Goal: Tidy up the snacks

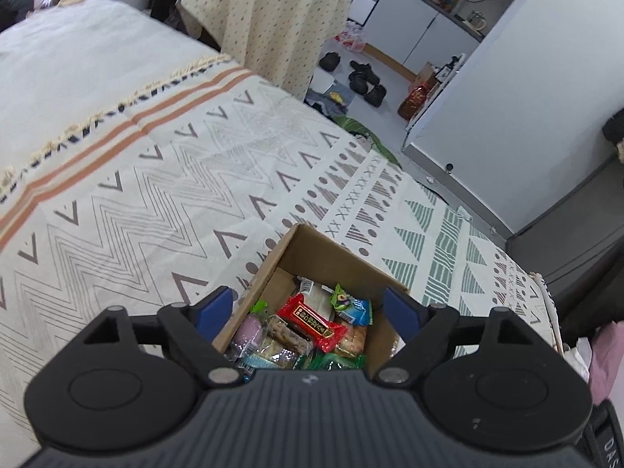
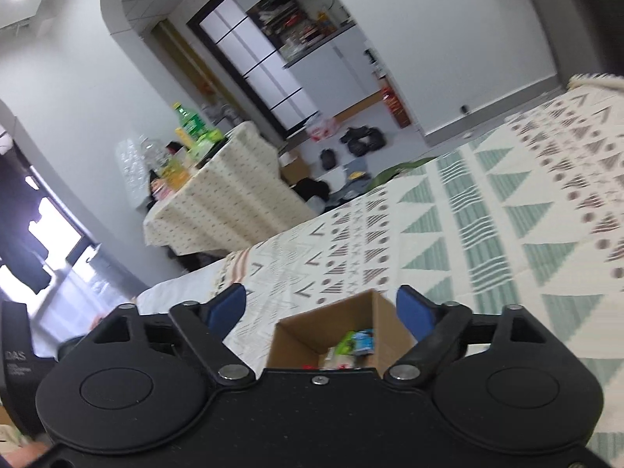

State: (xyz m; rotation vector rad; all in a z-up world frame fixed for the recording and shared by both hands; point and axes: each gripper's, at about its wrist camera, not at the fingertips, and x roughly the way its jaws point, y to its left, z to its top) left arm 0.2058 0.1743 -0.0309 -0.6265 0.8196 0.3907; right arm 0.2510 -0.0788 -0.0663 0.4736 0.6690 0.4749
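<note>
1. Left gripper nearest the lens: black body, blue pads spread wide, nothing between them, hovering over the box.
2. Cardboard box just beyond and below, open at the top, standing on the patterned blanket.
3. Inside the box, a loose heap of snacks: red packet on top at a slant, green-and-blue packets toward the far side, pale purple pack at the left wall, clear-wrapped bars beneath.
4. Right gripper likewise released, blue pads wide apart and empty, tilted, facing the same box from lower down.
5. Through that view, only a green packet and a blue one visible above the box wall.
6. Farther off: table with dotted cloth, dark shoes on the floor, white cabinets behind.
</note>
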